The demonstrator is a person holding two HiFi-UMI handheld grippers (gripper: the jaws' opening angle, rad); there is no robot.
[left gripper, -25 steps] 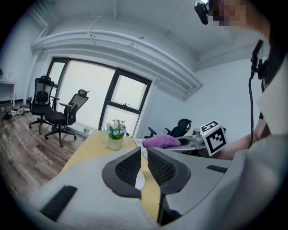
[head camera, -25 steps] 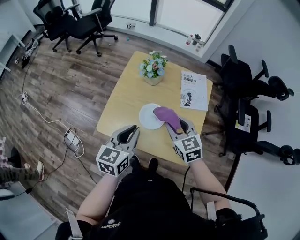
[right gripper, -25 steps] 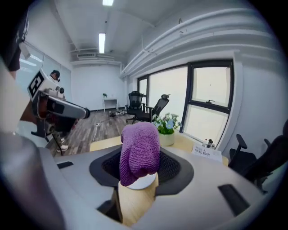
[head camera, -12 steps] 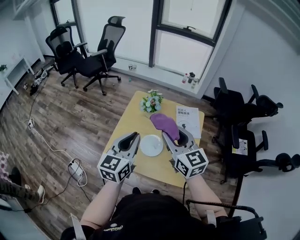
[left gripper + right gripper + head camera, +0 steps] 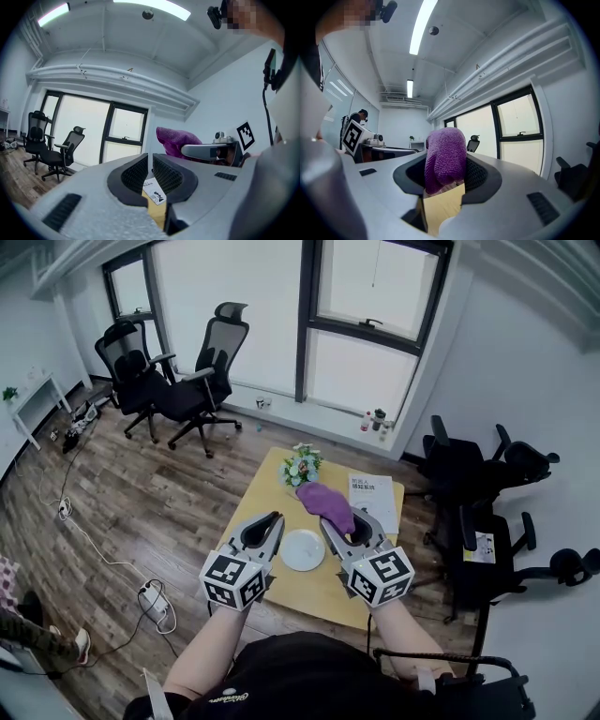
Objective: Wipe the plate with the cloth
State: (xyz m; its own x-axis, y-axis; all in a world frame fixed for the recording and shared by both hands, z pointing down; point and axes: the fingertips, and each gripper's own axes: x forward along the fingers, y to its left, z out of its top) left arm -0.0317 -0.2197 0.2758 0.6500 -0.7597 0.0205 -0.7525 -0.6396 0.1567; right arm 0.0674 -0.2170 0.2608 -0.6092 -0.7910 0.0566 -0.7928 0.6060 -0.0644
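A white plate [image 5: 302, 551] lies on the small wooden table [image 5: 265, 493], far below both grippers. My right gripper [image 5: 335, 524] is shut on a purple cloth [image 5: 325, 502], which bulges up out of its jaws [image 5: 444, 158] and hangs in the air up and to the right of the plate. From the left gripper view the cloth [image 5: 176, 139] and the right gripper [image 5: 206, 151] show at the right. My left gripper [image 5: 271, 521] is held level beside it, left of the plate. Its jaws [image 5: 151, 159] stand together with only a thin slit and nothing in them.
A pot of flowers [image 5: 300, 468] and a white booklet [image 5: 372, 495] sit at the table's far end. Black office chairs stand at the back left [image 5: 187, 371] and close on the right [image 5: 469, 484]. A power strip with cables [image 5: 156, 601] lies on the wood floor at left.
Both grippers have come up and away from the table. The purple cloth, which lay on the plate's right edge, now hangs clear of it. The view has tilted up toward the windows.
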